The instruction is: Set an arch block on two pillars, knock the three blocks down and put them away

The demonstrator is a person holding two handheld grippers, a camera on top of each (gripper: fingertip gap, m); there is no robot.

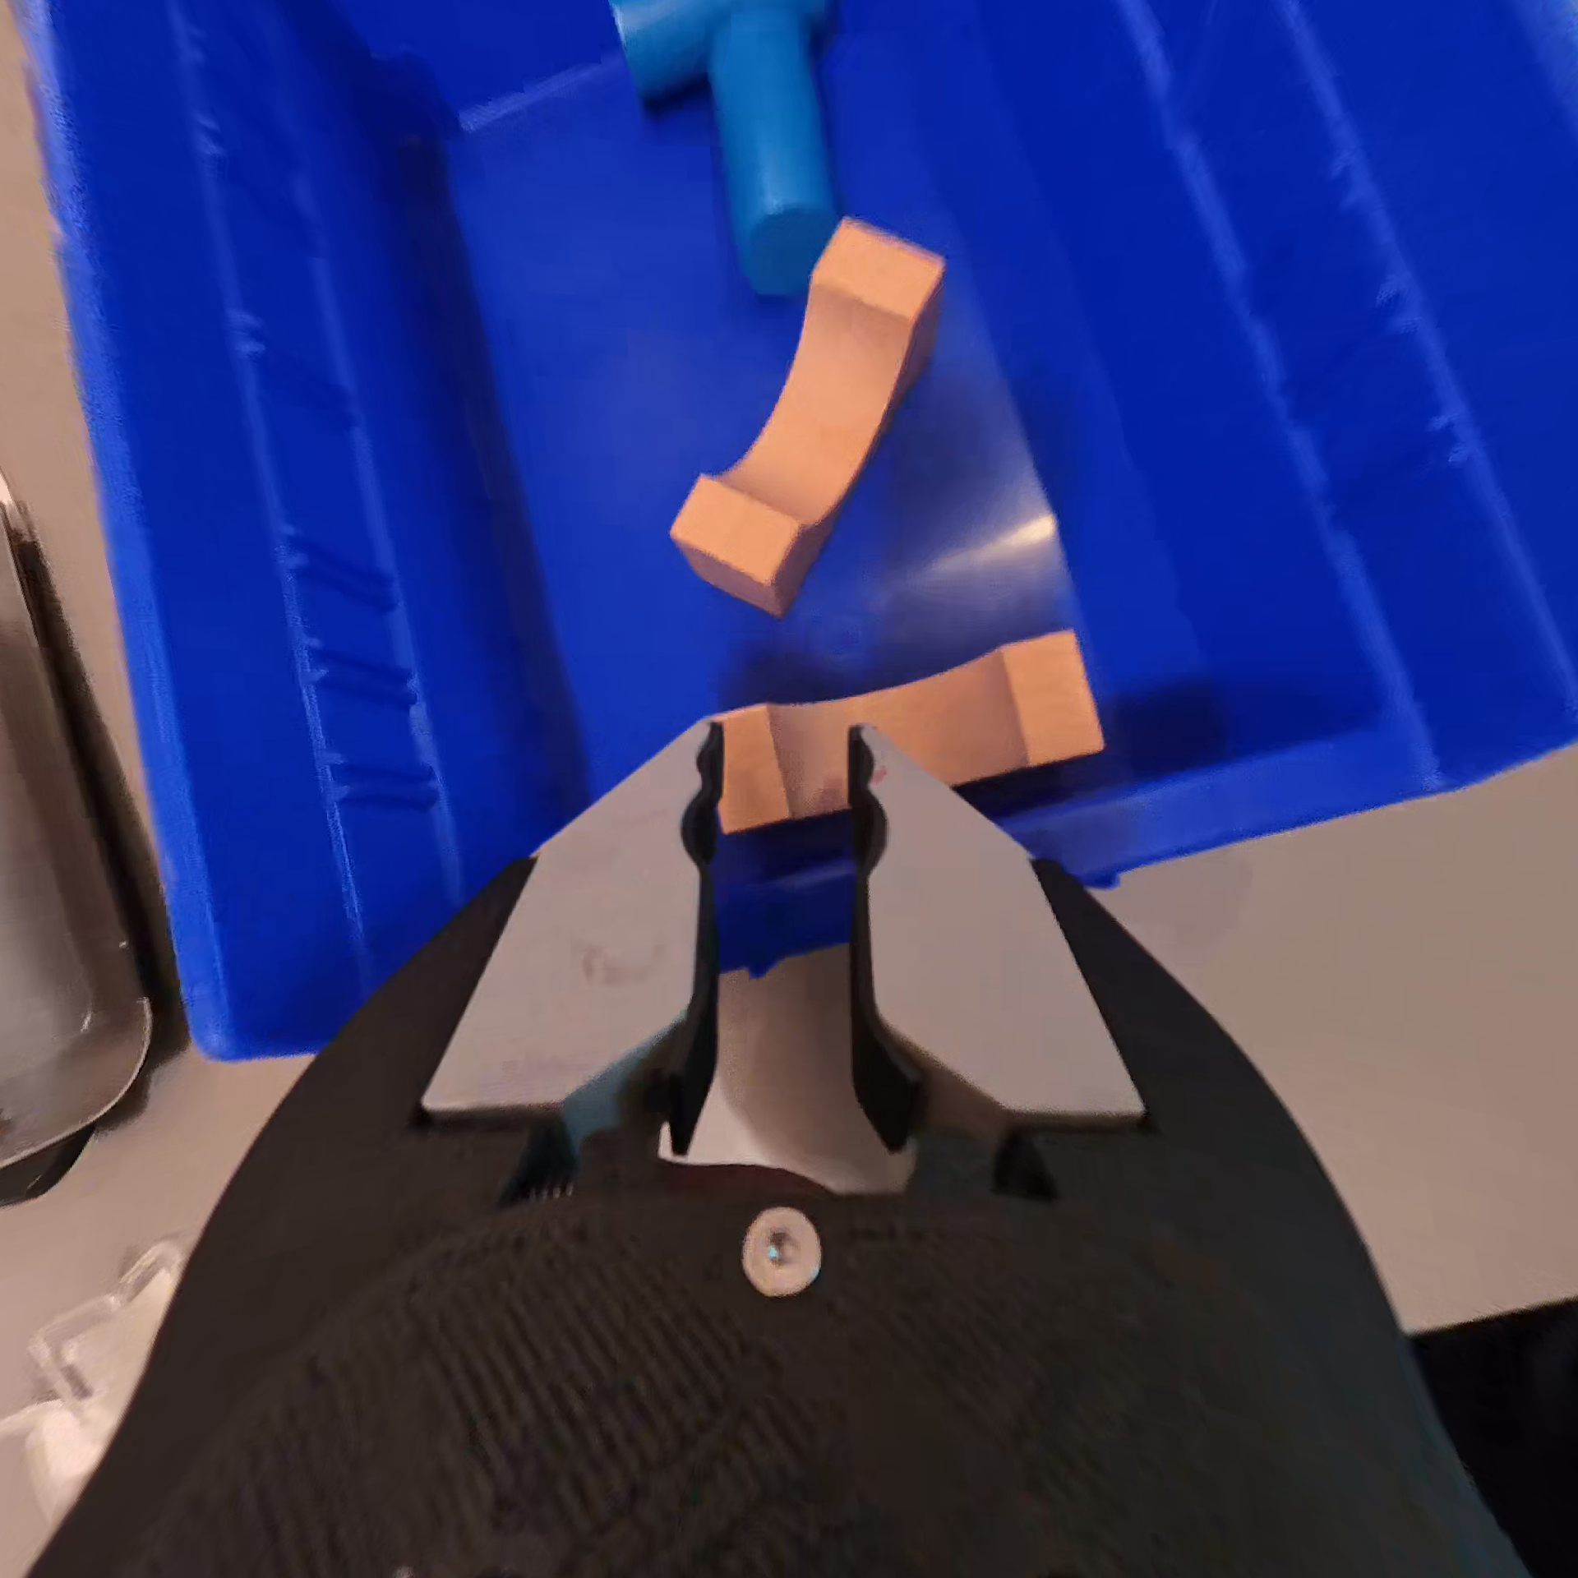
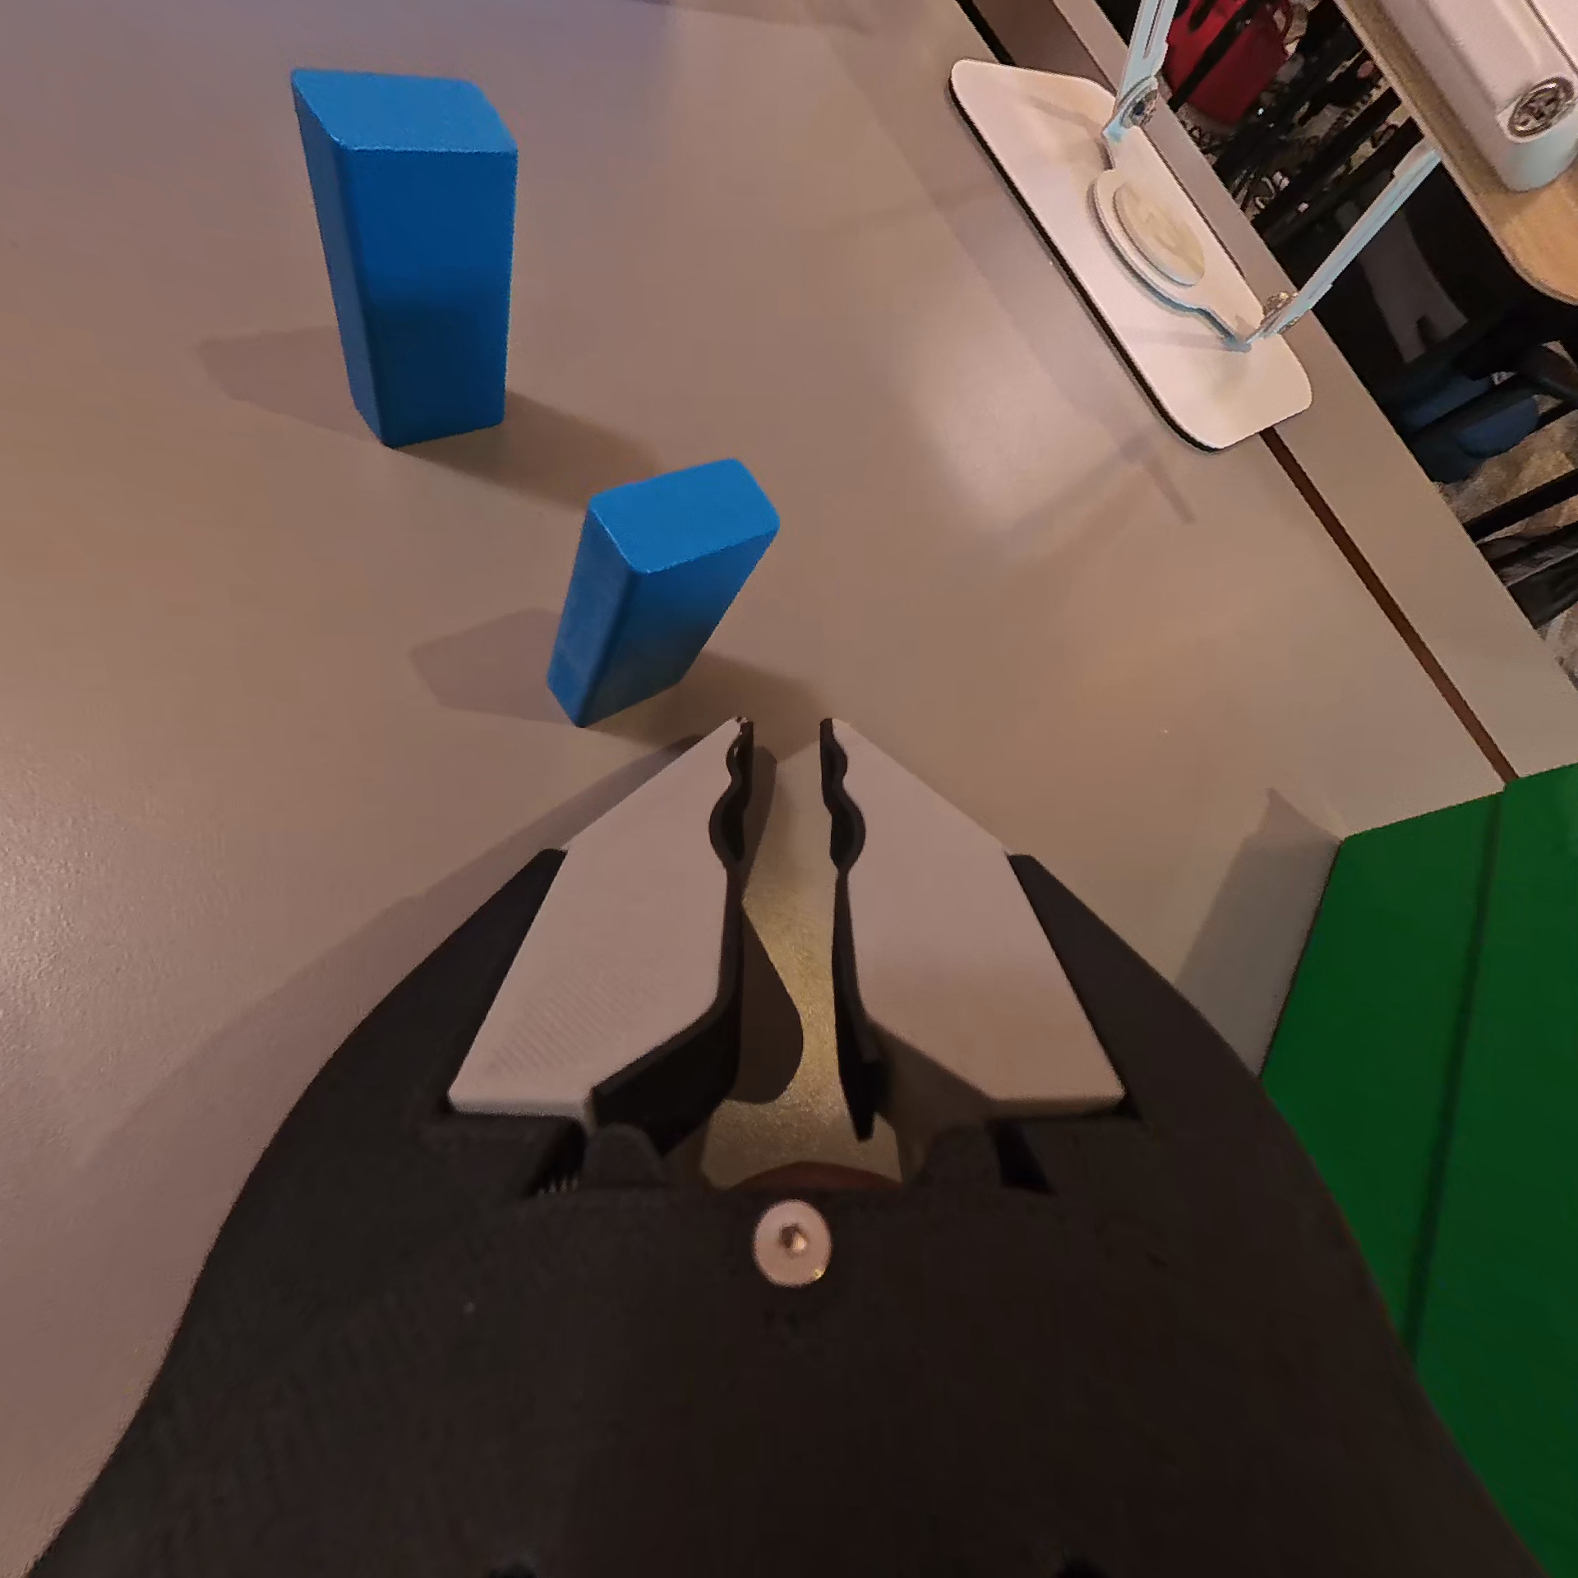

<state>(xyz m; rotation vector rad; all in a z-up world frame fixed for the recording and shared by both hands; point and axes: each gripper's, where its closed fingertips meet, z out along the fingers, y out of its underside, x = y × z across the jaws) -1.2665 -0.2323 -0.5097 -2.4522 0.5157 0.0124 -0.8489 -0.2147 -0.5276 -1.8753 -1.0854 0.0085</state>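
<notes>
The left gripper [image 1: 786, 734] had its jaws clenched on 1 arch block [image 1: 922, 726] in the blue bin [image 1: 299, 512], presumably for the 2 pillars [image 2: 657, 589] at 11 o'clock of the right gripper [image 2: 781, 726], whose jaws stood parted, grasping nothing.

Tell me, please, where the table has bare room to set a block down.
The table is bare between the two blue pillars and the white lamp base, and left of the pillars. The blue bin is crowded: two arches, blue cylinders.
</notes>
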